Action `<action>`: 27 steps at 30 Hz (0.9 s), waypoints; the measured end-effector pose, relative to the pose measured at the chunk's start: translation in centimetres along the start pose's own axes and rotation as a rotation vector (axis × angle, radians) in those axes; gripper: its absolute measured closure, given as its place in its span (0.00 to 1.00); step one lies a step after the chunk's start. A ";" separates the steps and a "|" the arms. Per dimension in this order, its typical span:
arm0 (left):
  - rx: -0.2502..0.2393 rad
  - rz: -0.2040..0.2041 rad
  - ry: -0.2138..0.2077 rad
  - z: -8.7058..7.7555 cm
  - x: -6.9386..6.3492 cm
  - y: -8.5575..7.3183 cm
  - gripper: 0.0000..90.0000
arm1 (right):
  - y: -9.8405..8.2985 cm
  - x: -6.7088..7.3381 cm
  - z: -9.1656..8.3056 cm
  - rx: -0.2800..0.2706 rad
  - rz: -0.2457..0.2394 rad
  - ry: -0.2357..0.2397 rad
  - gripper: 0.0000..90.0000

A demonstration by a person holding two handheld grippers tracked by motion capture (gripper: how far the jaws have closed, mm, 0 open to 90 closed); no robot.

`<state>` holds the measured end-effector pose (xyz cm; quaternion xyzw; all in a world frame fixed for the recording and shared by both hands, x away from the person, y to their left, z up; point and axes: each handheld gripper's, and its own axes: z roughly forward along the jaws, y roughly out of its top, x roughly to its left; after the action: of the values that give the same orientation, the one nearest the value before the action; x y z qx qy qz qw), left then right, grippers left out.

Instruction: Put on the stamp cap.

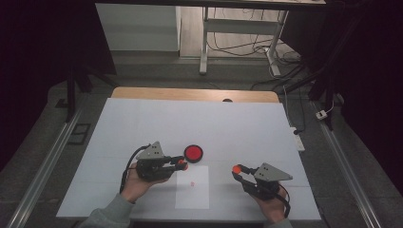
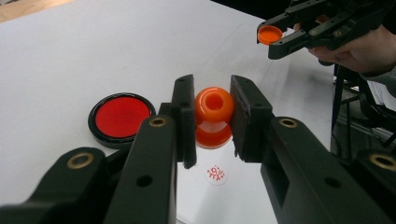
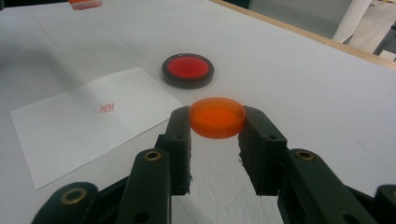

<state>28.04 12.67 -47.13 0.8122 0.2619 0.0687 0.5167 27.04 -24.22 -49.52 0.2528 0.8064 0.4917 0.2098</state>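
The left gripper (image 2: 213,116) has its two flat black jaws pressed in on an orange stamp (image 2: 214,115), a glossy plastic piece with a rounded, hollowed knob and a waisted neck flaring to a round base; it is held above the sheet of paper (image 1: 192,187), a thin white rectangle lying flat on the matte white table (image 1: 142,123); a small red stamped mark (image 2: 215,174) sits on the paper just below the stamp. The right gripper (image 3: 215,122) is clamped on an orange cap (image 3: 217,116), a shallow translucent disc with a low rim, held clear of the table to the right of the paper; its jaws grip the cap's opposite edges. An ink pad (image 1: 193,153), round, with a black rim and a flat red centre, rests on the table just beyond the paper's far edge, near the left gripper's tips and well apart from the right gripper.
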 end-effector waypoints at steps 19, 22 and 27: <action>0.010 0.007 -0.008 0.4 -0.3 0.1 0.81 | 0.9 1.8 2.1 0.006 -0.015 0.068 0.71; 0.011 0.007 -0.010 0.4 -0.3 0.1 0.81 | 0.9 2.1 2.3 0.002 -0.017 0.078 0.71; 0.010 0.009 -0.014 0.5 -0.4 0.2 0.81 | 1.1 2.5 2.7 0.007 -0.024 0.093 0.71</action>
<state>27.99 12.01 -47.12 0.8166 0.2548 0.0642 0.5140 26.92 -20.36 -49.89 0.2206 0.8200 0.4976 0.1770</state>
